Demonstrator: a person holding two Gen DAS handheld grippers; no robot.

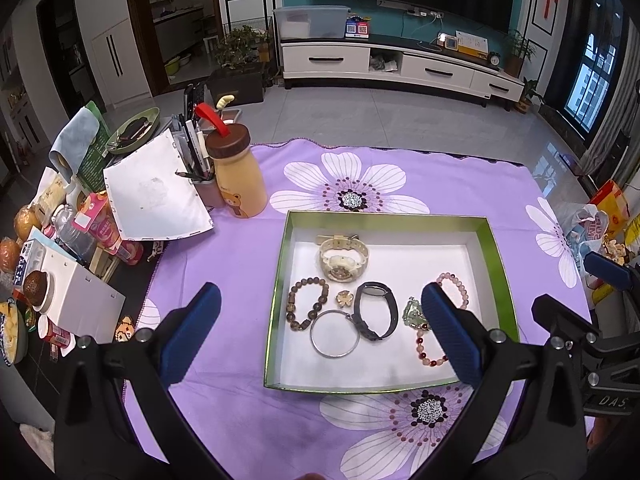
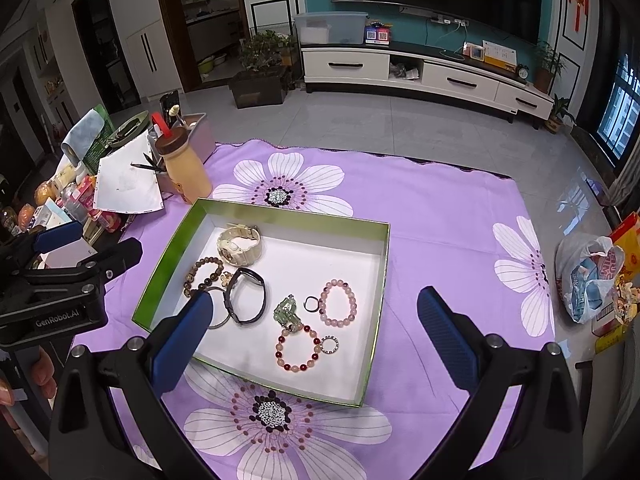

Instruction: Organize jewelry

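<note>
A green-rimmed white box (image 1: 280, 280) (image 2: 380, 280) on the purple cloth holds the jewelry: a cream watch (image 1: 343, 258) (image 2: 239, 242), a brown bead bracelet (image 1: 306, 302) (image 2: 203, 274), a silver bangle (image 1: 335, 333), a black band (image 1: 376, 316) (image 2: 246, 296), a green pendant (image 1: 415, 312) (image 2: 286, 312), a pink bead bracelet (image 2: 338, 303), a red-pink bracelet (image 2: 297, 350) and two small rings (image 2: 311, 303) (image 2: 329, 345). My left gripper (image 1: 320, 308) is open above the box's near side. My right gripper (image 2: 314, 312) is open above the box, empty.
Clutter crowds the table's left edge: a beige bottle with brown lid (image 1: 236, 176), a pen cup (image 1: 200, 184), white paper (image 1: 156, 196), boxes and snacks. A plastic bag (image 2: 588, 276) lies at the right. A TV cabinet (image 1: 400, 64) stands across the floor.
</note>
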